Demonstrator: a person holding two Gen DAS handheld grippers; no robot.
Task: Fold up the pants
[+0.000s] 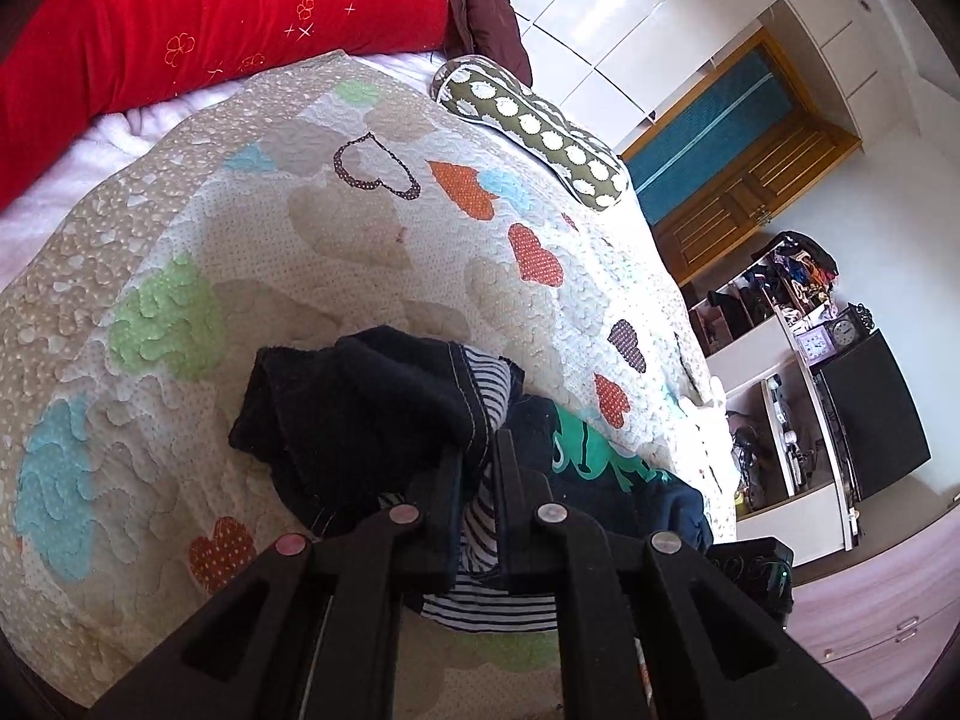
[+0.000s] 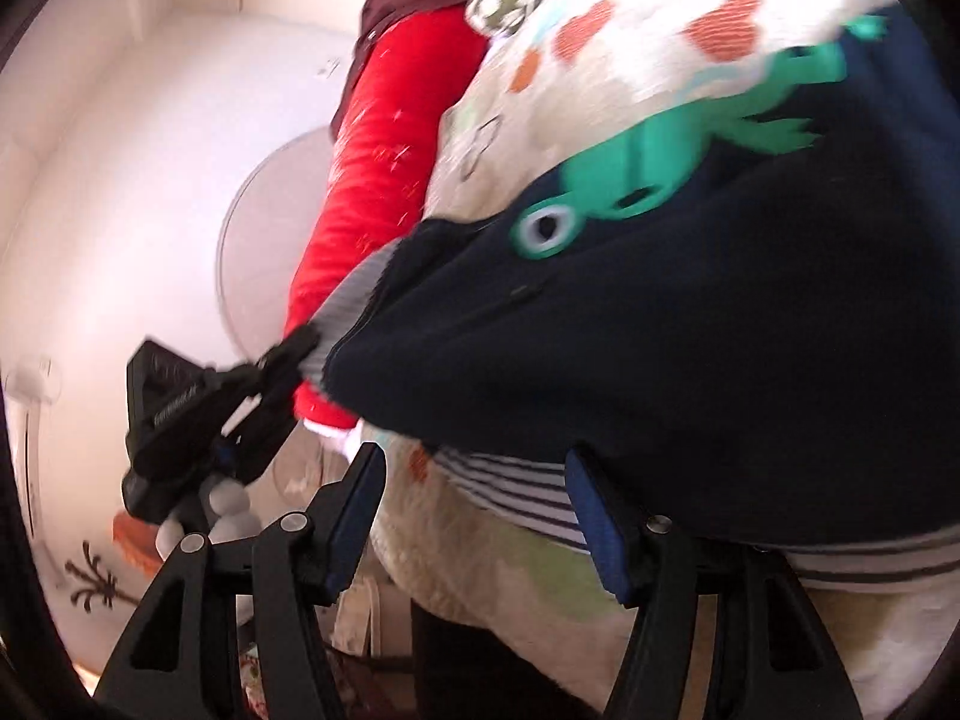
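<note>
The dark pants (image 1: pixel 360 414), with a striped lining and a green frog print (image 1: pixel 600 456), lie bunched near the bed's edge, on the heart-patterned quilt (image 1: pixel 300 210). The left gripper (image 1: pixel 480 468) is clamped on a fold of the pants' cloth. The right gripper (image 2: pixel 474 468) stands wide, its blue pads free, with the pants' striped hem just ahead of them. Most of the quilt is bare. One red pillow (image 1: pixel 210 18) and one spotted bolster (image 1: pixel 540 132) lie at its far end.

The pants (image 1: pixel 360 414) are navy with a green frog (image 2: pixel 654 162) and a striped lining. The quilt (image 1: pixel 336 222) is cream, patched with orange, green and blue hearts; the pillow (image 1: pixel 210 18) is red.
</note>
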